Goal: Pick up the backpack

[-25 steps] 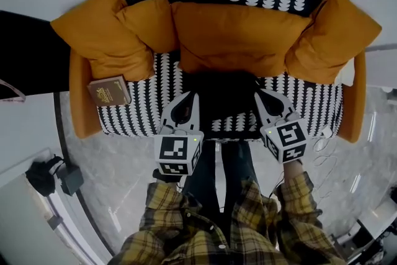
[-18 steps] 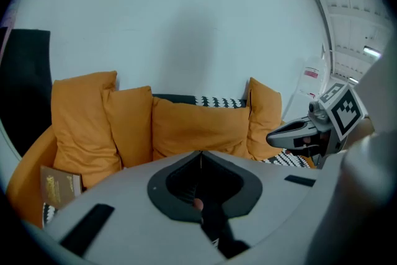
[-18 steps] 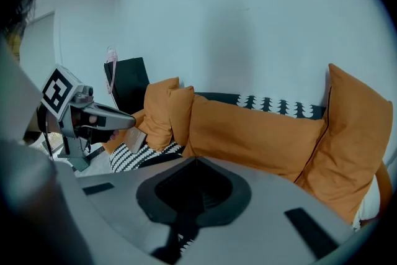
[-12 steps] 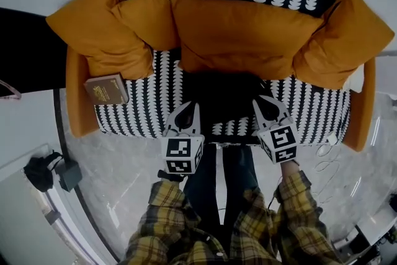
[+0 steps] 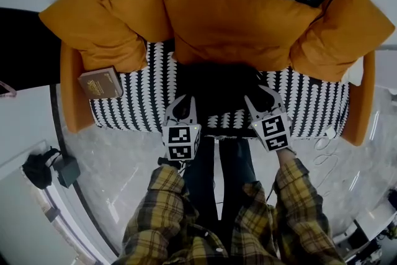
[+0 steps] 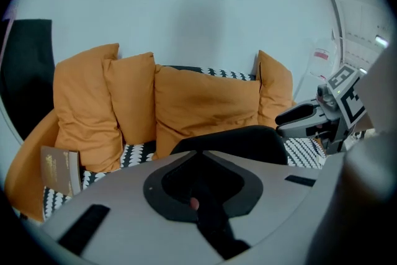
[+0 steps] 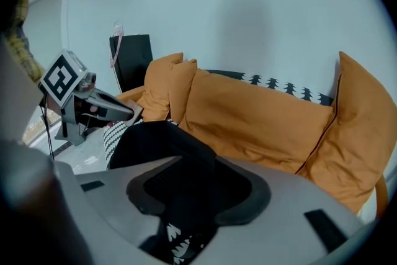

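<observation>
A black fabric backpack (image 5: 217,87) is lying mid-seat on the black-and-white patterned sofa (image 5: 139,105), just in front of plump orange cushions (image 5: 242,25). A brown hardcover book (image 5: 99,82) is resting well apart at the seat's left end. The left gripper (image 5: 182,103) is pressing its jaws together beside the backpack. The right gripper (image 5: 259,96) is opening its jaws, with dark fabric between them.

No readable text.
The brown hardcover book (image 5: 99,83) on the black-and-white patterned sofa seat (image 5: 144,105) bore gold cover print, too small and blurred to read.
</observation>
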Motion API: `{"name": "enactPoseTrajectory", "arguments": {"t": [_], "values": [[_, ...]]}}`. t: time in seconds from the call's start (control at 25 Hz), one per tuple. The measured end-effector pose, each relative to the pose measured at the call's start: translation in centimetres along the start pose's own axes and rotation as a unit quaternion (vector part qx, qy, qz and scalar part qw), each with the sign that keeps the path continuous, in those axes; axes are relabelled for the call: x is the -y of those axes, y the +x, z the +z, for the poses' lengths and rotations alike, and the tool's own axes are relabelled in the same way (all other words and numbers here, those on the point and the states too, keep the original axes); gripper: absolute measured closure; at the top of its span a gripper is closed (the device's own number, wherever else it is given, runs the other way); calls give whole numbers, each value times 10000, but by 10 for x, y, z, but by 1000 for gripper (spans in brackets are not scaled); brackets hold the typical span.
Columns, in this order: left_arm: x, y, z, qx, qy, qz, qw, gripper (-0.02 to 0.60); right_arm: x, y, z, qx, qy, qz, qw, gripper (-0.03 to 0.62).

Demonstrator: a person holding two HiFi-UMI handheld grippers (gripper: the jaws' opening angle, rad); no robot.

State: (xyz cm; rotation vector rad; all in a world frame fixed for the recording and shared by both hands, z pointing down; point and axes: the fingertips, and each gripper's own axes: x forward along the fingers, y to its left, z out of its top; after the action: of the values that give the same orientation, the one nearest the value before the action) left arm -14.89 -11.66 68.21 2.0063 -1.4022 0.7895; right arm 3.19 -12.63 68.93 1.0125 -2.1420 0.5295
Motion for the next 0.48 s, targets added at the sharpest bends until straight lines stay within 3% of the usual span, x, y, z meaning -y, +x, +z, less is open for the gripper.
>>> {"name": "enactPoseTrajectory", "arguments": {"t": [0.24,0.48], "values": [[-21,5,-16,-73,331,606,9976,442,5,11,-23,-358,-168,66,9992,337],[-35,15,-40,-393,37,640,9972,341,17,20,-43,-642,-155,103,9978,282]]}}
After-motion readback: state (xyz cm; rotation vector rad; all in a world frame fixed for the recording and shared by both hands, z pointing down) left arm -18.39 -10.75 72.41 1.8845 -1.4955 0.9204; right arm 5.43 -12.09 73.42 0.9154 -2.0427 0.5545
